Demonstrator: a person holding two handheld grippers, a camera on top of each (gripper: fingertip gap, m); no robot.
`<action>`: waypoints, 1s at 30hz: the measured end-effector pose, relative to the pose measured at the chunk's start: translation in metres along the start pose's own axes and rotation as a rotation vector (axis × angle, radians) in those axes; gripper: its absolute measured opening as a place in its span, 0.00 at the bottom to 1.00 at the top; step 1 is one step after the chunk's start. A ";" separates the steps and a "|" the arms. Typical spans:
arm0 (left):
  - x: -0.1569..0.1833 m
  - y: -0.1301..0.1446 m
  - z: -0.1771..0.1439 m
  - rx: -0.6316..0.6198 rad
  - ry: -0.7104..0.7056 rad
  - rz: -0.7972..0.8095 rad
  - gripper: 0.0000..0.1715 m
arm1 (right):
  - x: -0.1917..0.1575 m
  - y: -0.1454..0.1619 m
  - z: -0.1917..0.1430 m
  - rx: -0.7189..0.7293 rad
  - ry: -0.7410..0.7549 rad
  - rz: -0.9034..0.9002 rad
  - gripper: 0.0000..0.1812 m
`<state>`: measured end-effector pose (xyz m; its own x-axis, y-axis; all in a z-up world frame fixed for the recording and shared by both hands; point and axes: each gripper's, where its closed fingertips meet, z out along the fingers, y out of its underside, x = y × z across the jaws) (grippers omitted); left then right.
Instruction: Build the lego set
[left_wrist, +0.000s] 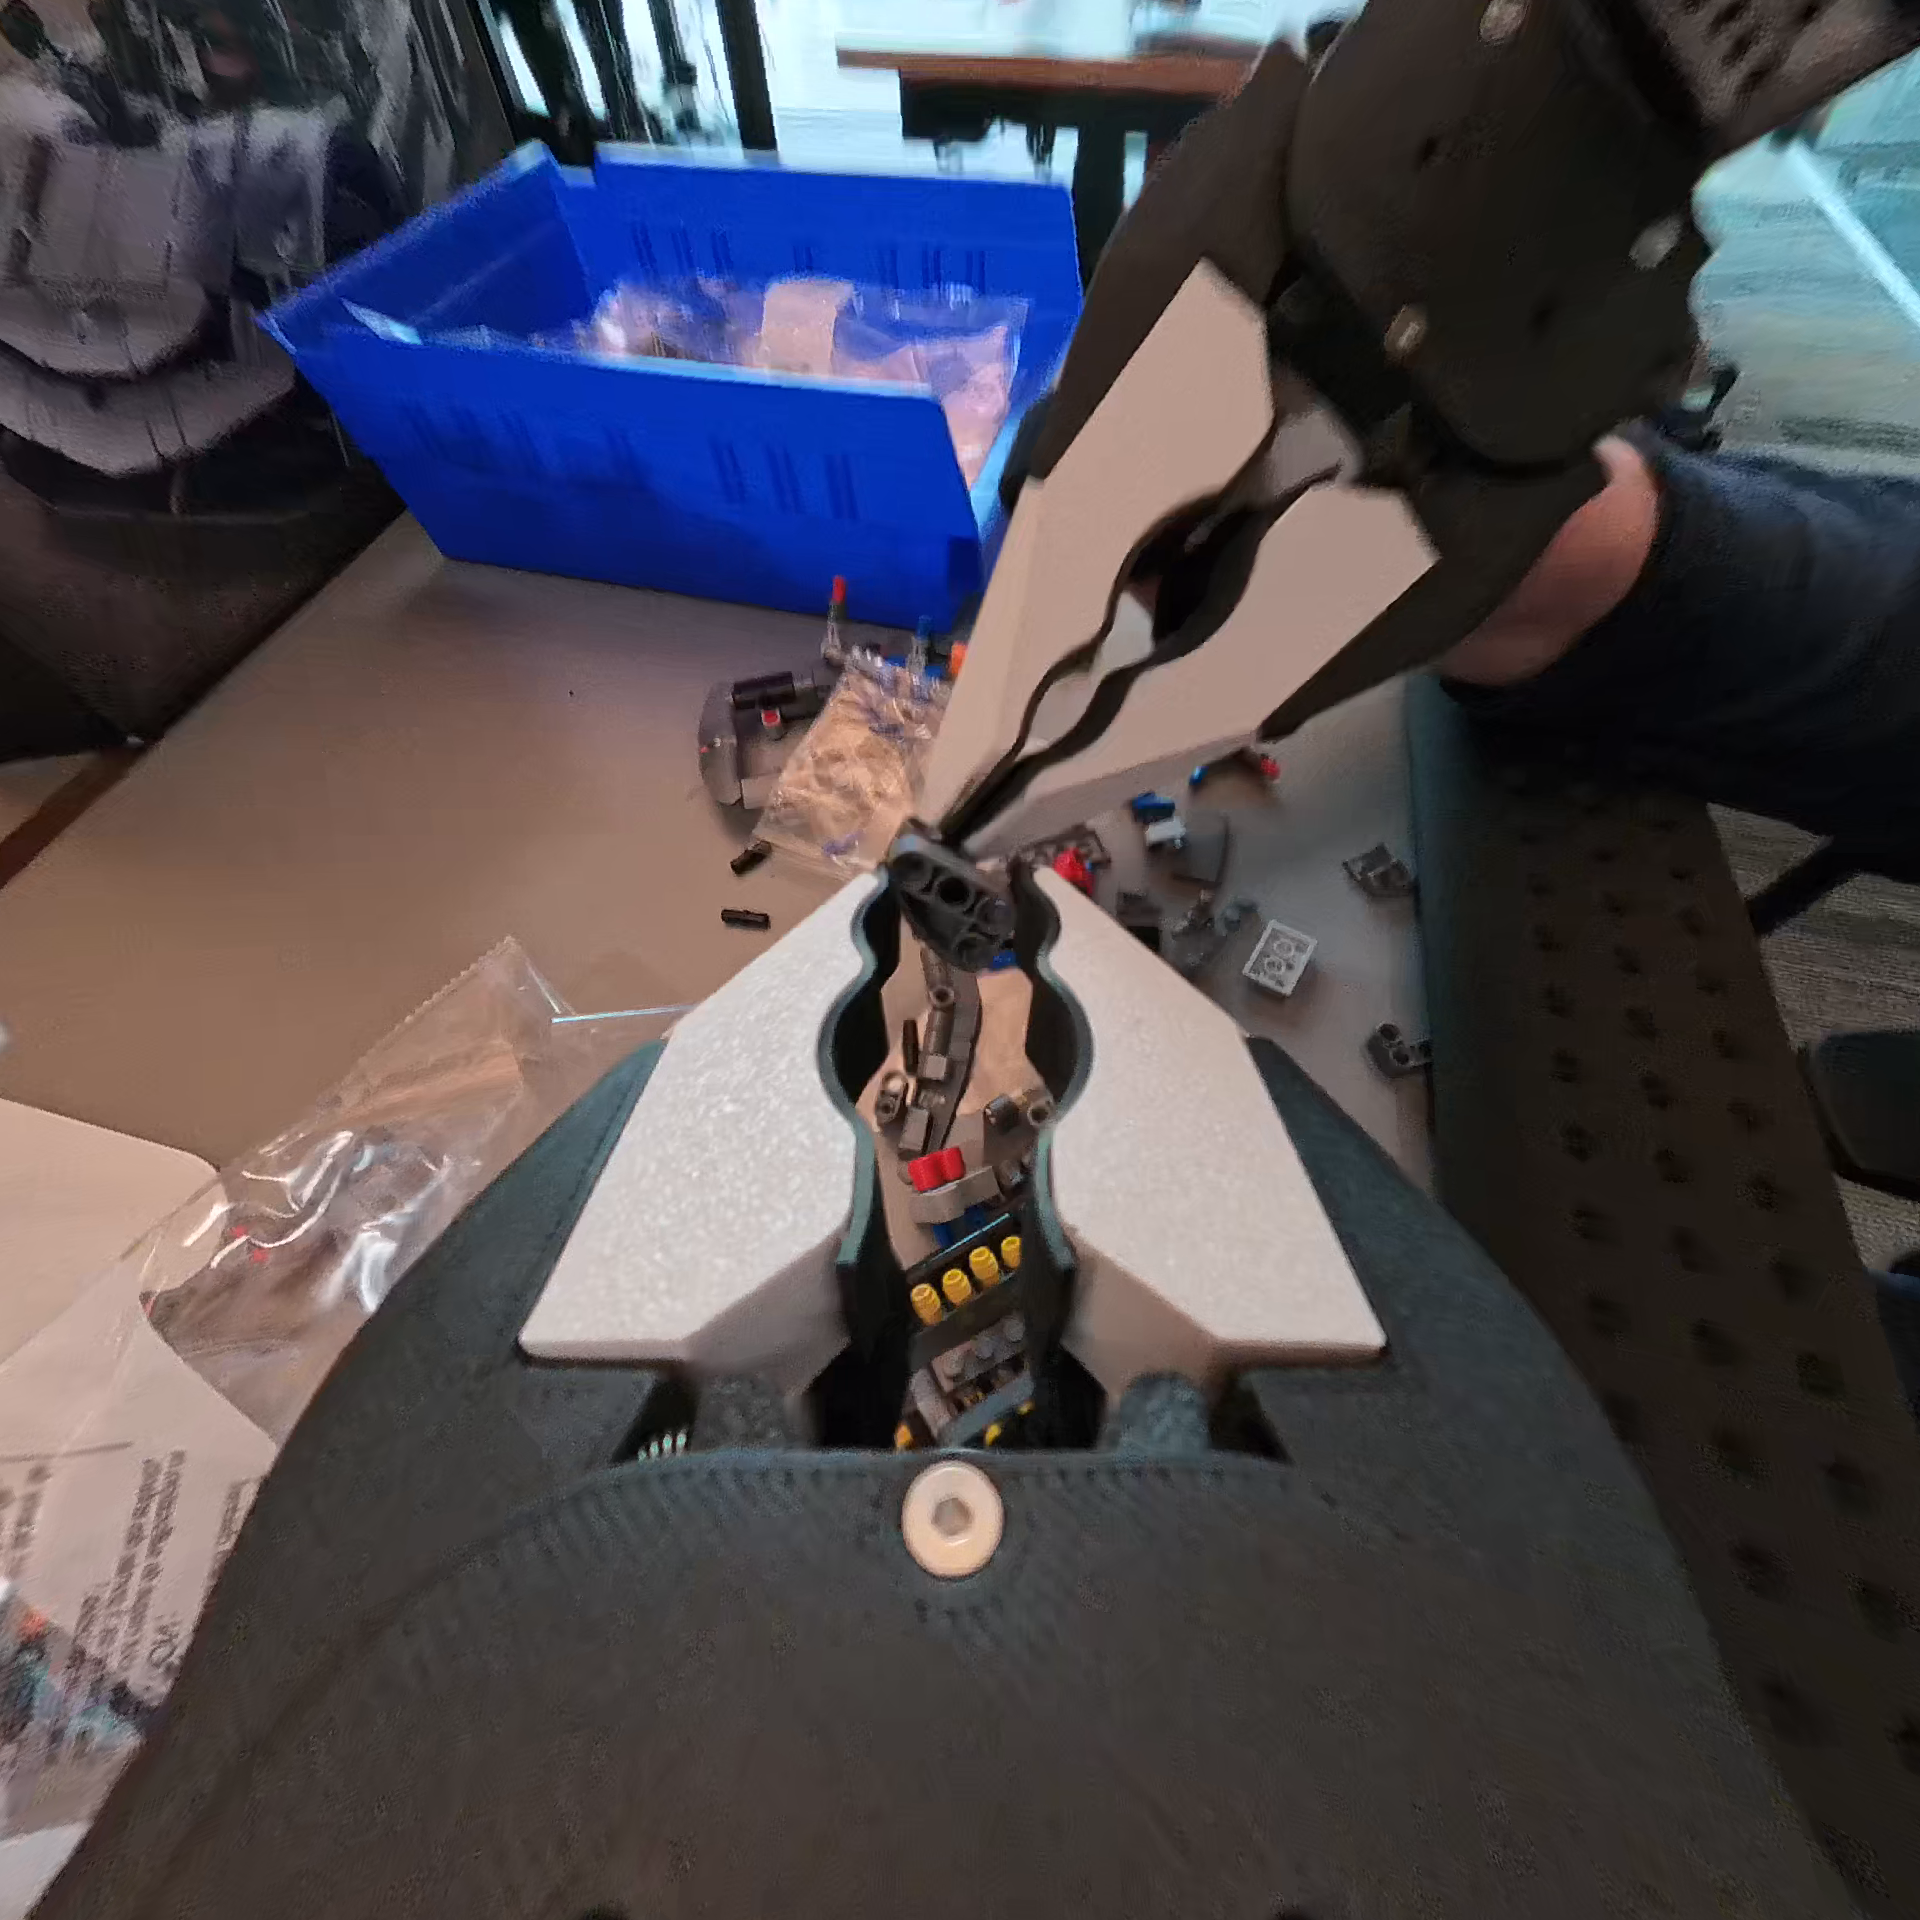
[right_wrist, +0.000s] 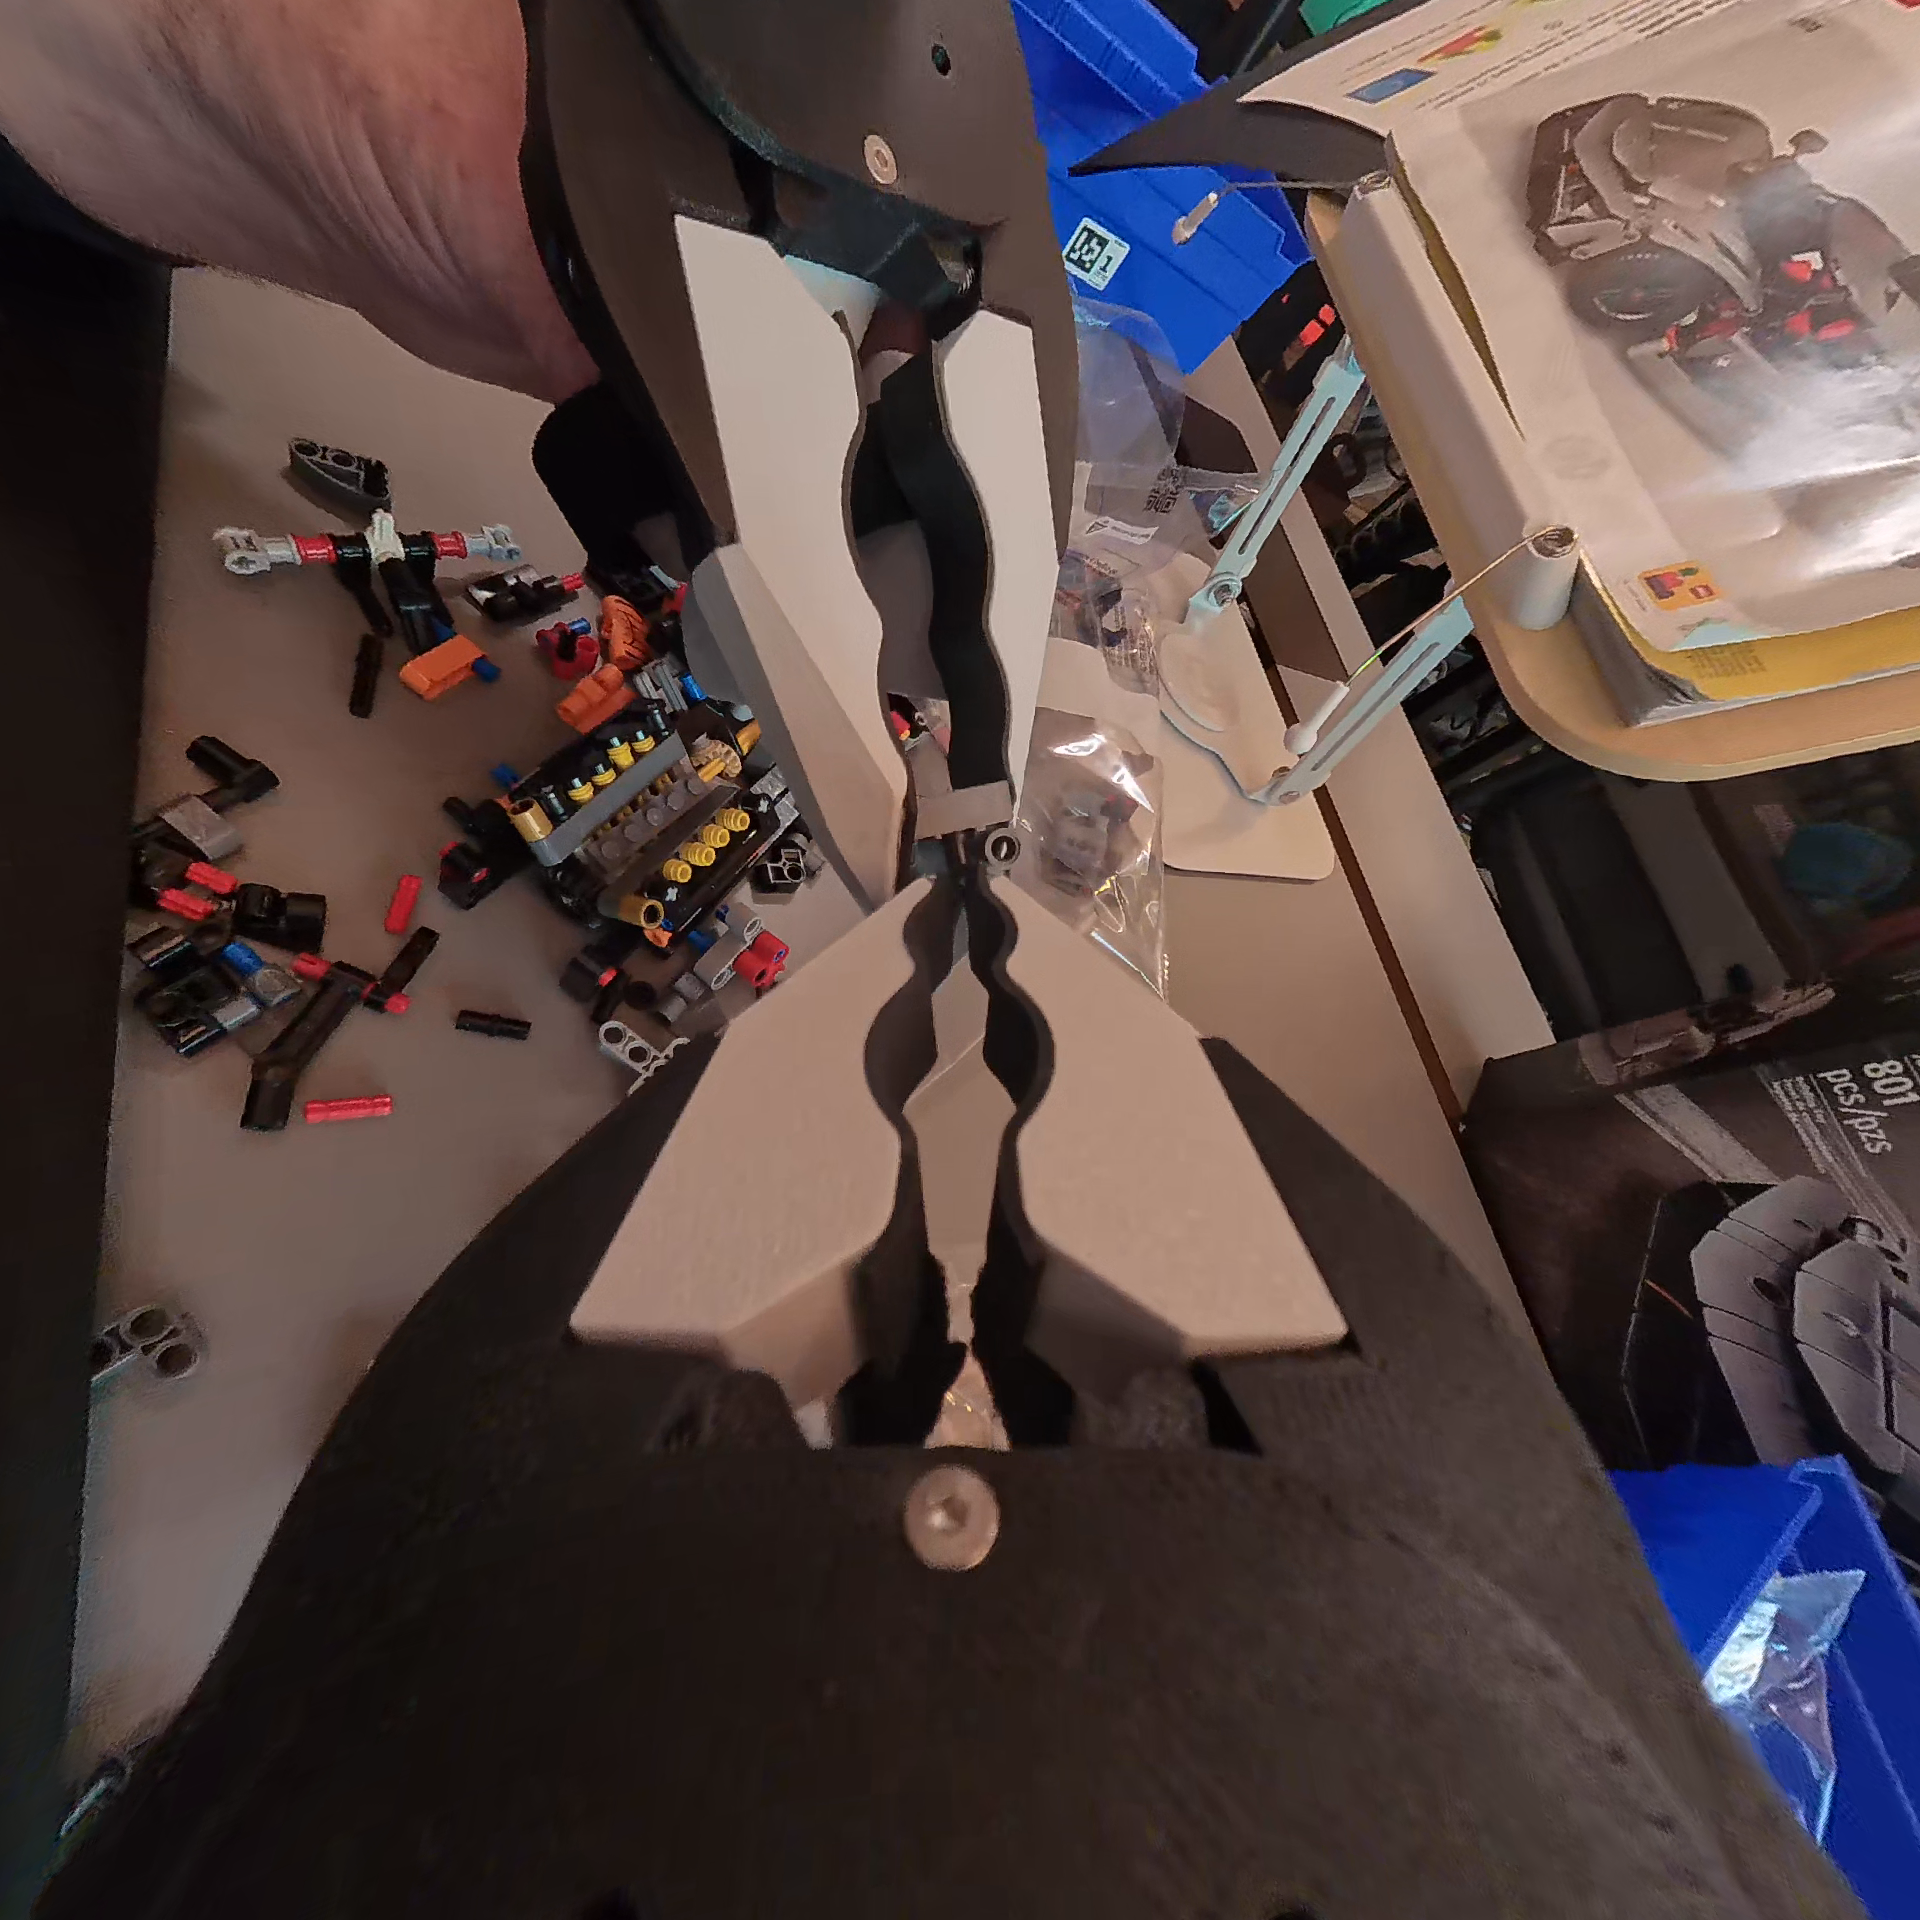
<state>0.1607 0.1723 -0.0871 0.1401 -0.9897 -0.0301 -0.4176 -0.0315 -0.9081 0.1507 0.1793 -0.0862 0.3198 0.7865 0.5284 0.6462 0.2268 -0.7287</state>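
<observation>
My left gripper (left_wrist: 951, 899) is shut on a dark Technic beam (left_wrist: 954, 906) with round holes, held above the table. My right gripper (left_wrist: 951, 826) comes in from the upper right, jaws closed, with its tips against the beam's top end. In the right wrist view my right gripper (right_wrist: 968, 883) is shut on a small dark pin (right_wrist: 958, 854), which is mostly hidden. It meets the left gripper (right_wrist: 961, 816) tip to tip. A small grey round stud (right_wrist: 1001, 844) shows at the joint. The engine block with yellow pins (right_wrist: 644, 821) lies on the table below.
Loose Technic pieces (right_wrist: 312, 935) are scattered across the grey table (left_wrist: 364, 779). A blue bin of bags (left_wrist: 665, 457) stands at the back. Plastic bags (left_wrist: 343, 1174) lie to the left. An instruction booklet on a stand (right_wrist: 1662, 312) and the set's box (right_wrist: 1714, 1195) are to the right. Left and right tips are no more than a few centimetres apart.
</observation>
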 end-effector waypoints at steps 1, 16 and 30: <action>-0.002 -0.005 -0.004 0.023 -0.011 -0.007 0.11 | 0.002 0.006 0.000 -0.034 0.011 -0.006 0.00; -0.005 -0.003 -0.004 0.068 0.082 -0.154 0.11 | 0.008 -0.008 -0.002 0.045 0.092 -0.061 0.02; 0.021 -0.008 -0.013 0.107 0.393 -0.319 0.11 | 0.000 -0.018 -0.010 0.093 0.074 -0.143 0.07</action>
<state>0.1558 0.1496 -0.0754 -0.1109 -0.9117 0.3956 -0.3125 -0.3459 -0.8847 0.1456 0.1692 -0.0689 0.2813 0.6986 0.6579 0.6231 0.3884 -0.6789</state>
